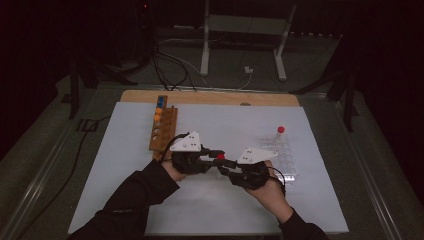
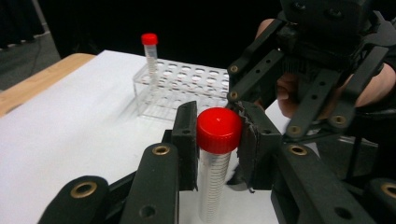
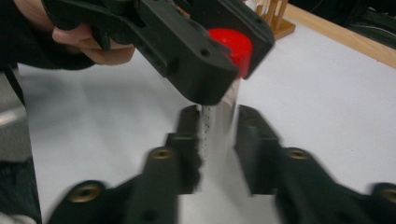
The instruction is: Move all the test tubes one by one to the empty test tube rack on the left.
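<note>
Above the desk point(image 1: 125, 200), left gripper point(image 2: 217, 140) jaws clamp the tube's red cap point(image 2: 218, 129), right gripper point(image 3: 217, 135) jaws squeeze its body; cap is not off yet.

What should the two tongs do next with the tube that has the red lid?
Probably twist the lid. The left tongs clamp the round red screw cap of the clear plastic tube, and the right tongs sit around the tube's body, though blur hides how tightly. So the left tongs could turn the cap while the right ones hold the tube steady.
</note>
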`<state>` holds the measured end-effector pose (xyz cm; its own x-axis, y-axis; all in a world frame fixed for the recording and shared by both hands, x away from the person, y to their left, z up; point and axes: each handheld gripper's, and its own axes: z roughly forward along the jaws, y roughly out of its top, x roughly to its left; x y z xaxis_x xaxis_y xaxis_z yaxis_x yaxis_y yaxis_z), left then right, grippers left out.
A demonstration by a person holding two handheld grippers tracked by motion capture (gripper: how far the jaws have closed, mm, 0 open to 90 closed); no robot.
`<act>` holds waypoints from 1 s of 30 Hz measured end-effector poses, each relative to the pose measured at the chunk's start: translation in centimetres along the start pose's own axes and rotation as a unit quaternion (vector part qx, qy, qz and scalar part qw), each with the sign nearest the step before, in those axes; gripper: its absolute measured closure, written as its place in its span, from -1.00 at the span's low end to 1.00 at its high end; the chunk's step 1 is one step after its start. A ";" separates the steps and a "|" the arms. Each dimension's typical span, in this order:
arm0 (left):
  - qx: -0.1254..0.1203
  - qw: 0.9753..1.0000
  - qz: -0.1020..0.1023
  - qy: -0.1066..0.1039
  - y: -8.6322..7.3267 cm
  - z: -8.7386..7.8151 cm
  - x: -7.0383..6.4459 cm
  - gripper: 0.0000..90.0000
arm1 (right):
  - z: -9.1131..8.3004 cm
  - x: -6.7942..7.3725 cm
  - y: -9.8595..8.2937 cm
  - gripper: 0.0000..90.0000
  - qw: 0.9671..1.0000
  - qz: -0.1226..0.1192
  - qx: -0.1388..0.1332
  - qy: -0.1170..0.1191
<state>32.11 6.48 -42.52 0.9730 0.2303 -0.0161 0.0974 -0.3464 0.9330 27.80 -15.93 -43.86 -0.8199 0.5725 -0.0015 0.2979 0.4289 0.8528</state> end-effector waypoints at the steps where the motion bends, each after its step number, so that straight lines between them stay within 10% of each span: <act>1: -0.001 1.000 -0.001 0.002 0.1 -0.1 0.1 0.59 | -0.1 -0.1 0.0 0.37 1.000 0.003 -0.002 -0.003; 20: -0.010 0.996 -0.021 0.085 1.2 -5.7 3.5 0.59 | -1.7 -0.7 0.5 -0.78 0.997 0.040 -0.051 -0.033; 30: -0.015 0.991 -0.030 0.133 1.3 -8.5 5.3 0.59 | -2.0 -0.9 0.4 -1.00 0.998 0.039 -0.055 -0.017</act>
<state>35.57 15.00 -38.32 0.8760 0.4819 0.0204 0.1426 -0.2993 0.9435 27.71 -17.65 -42.47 -0.7788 0.6251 0.0521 0.3043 0.3039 0.9028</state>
